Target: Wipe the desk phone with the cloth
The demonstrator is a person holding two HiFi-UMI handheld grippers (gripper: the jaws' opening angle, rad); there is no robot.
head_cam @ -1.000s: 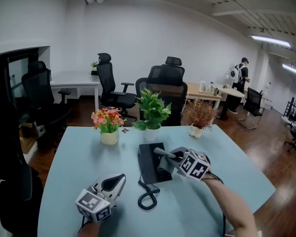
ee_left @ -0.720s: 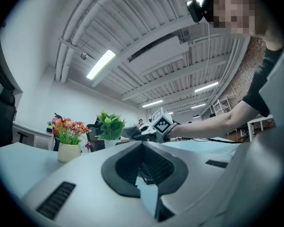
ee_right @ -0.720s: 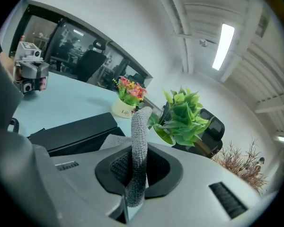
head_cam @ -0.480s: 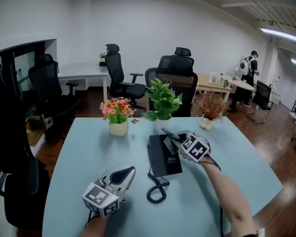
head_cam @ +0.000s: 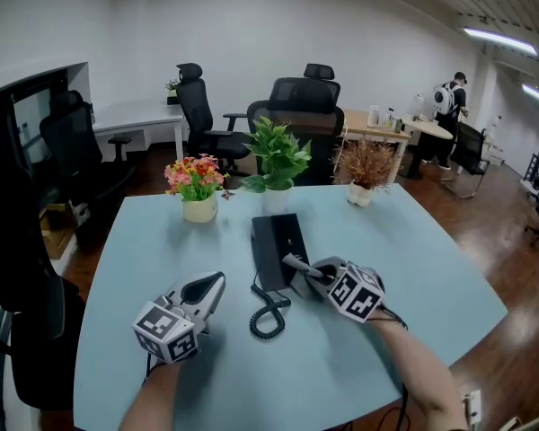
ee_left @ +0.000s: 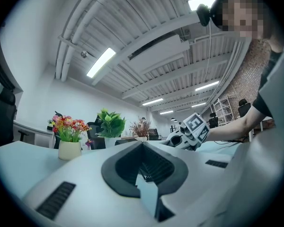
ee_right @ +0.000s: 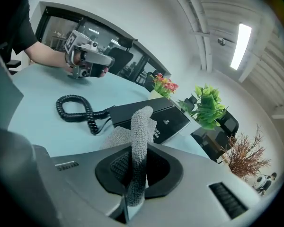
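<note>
Right now I see my right gripper clamped on a grey knitted cloth. In the right gripper view the jaws pinch a fold of that cloth, which stands up between them while the rest drapes forward onto the near edge of the flat black desk phone.

In the head view the phone lies near the middle of the pale blue rounded table. The cloth meets its near right corner. The phone's black coiled cord loops on the table just in front of it, between my two grippers.

My left gripper is well to the left of the phone, with its tip raised and pointing toward the phone. In its own view the jaws are drawn narrow, almost together, with nothing held between them.

Behind the phone, along the far edge of the table, stand a cream pot of pink and yellow flowers, a leafy green plant in a white pot and a brown dried plant in a small white pot.
</note>
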